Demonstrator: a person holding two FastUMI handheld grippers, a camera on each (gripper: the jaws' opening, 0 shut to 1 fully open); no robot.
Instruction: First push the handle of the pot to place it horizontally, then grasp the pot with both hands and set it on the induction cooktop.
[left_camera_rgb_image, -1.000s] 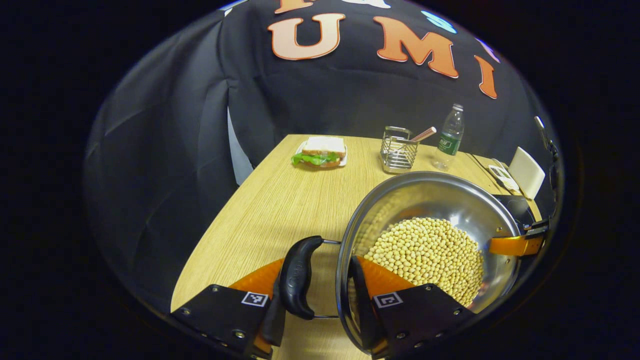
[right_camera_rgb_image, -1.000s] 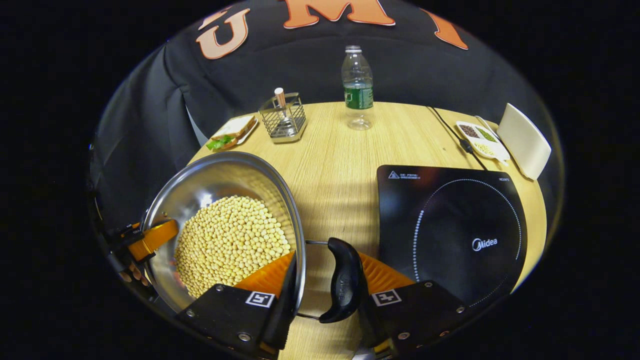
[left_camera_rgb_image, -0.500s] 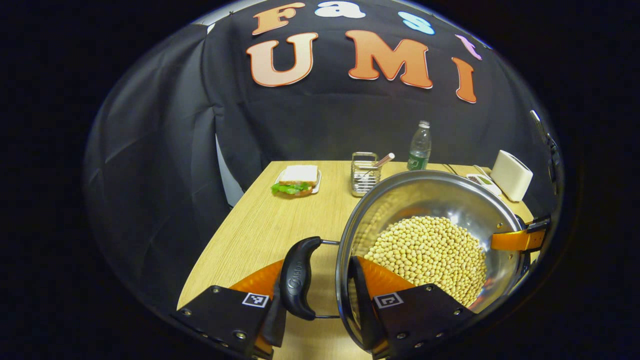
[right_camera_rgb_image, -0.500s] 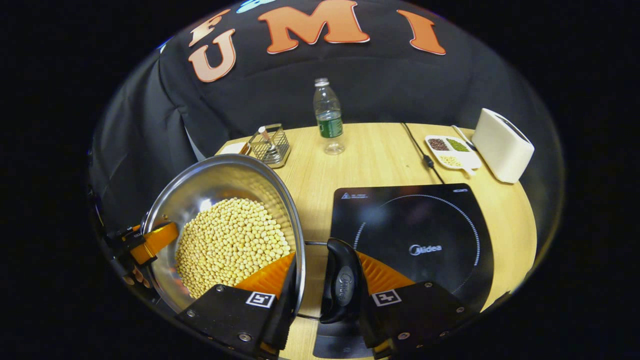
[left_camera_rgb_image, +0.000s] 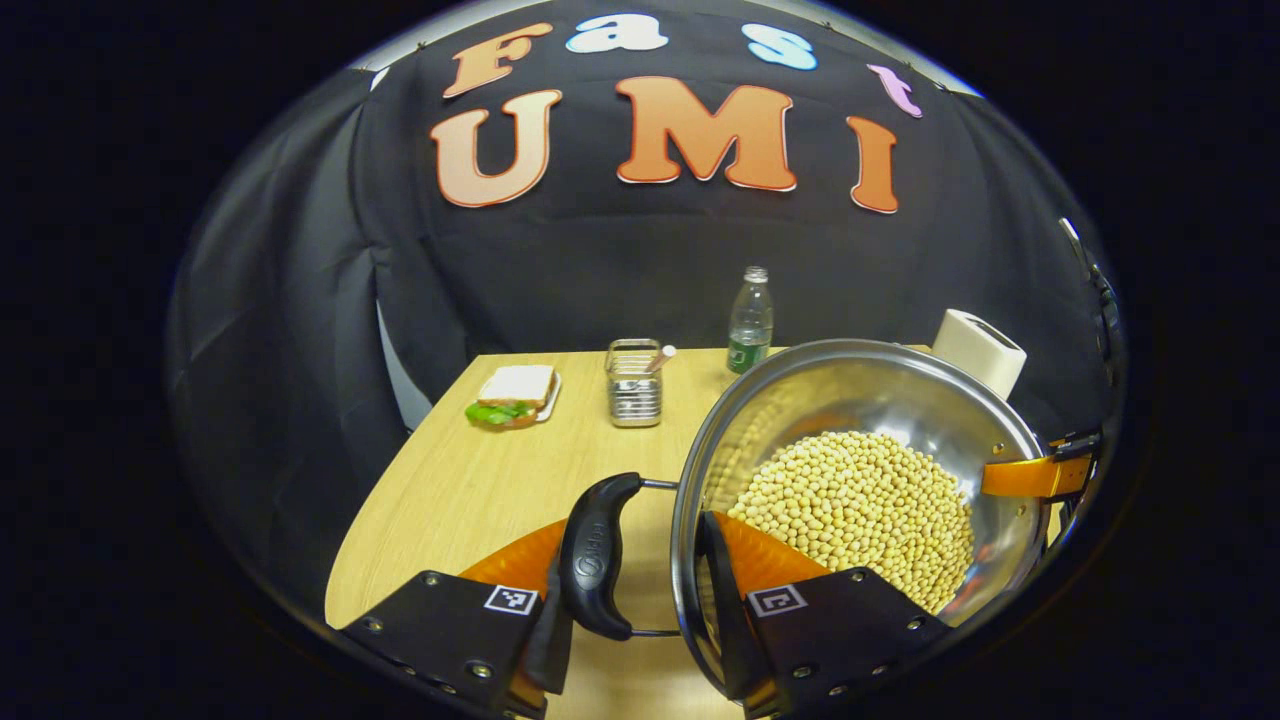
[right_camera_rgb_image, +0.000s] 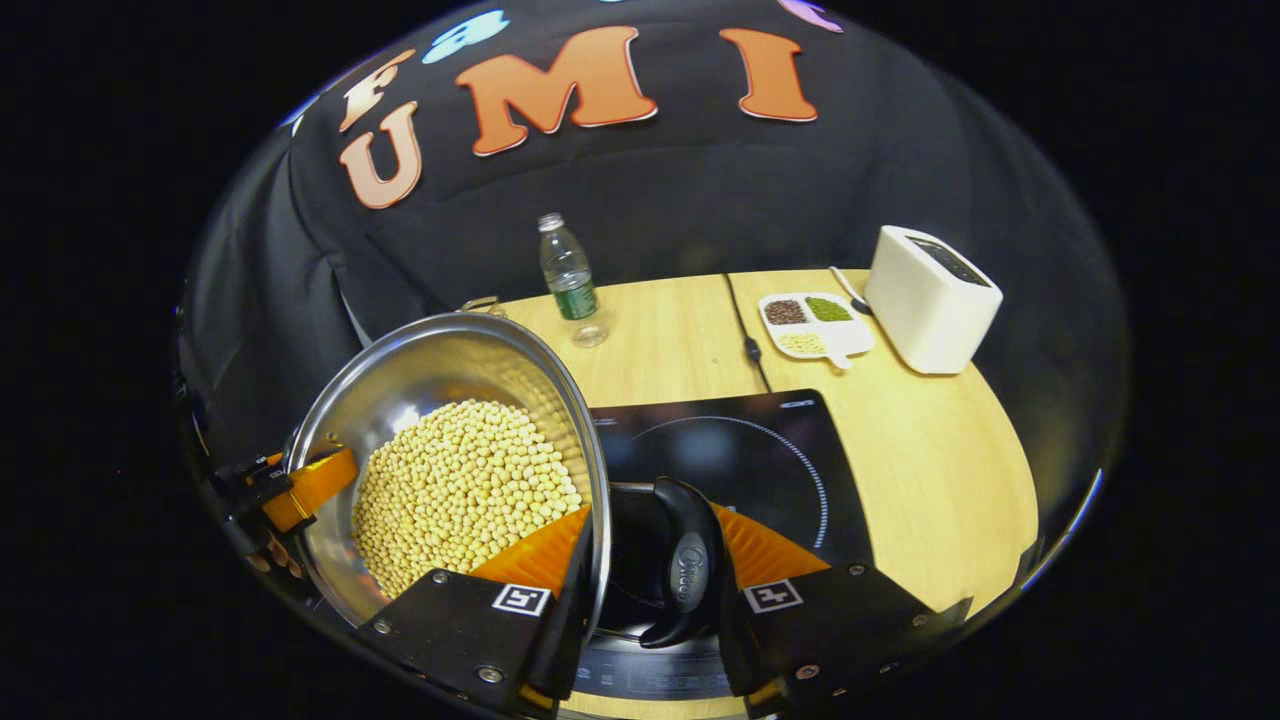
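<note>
A steel pot holding soybeans hangs in the air between both grippers. My left gripper is shut across the pot's black side handle and rim, one orange finger outside the handle, the other inside the wall. My right gripper is shut the same way on the opposite handle. Beneath that handle and the pot's right side lies the black induction cooktop. The far gripper's orange finger shows at the pot's other rim.
On the wooden table stand a water bottle, a white toaster-like box and a divided dish of beans, with a black cable running to the cooktop. A wire holder and a sandwich plate sit far left.
Both grippers have carried the pot up and to the right; the cooktop has slid under the right handle and the pot's edge. The grips on both handles are unchanged.
</note>
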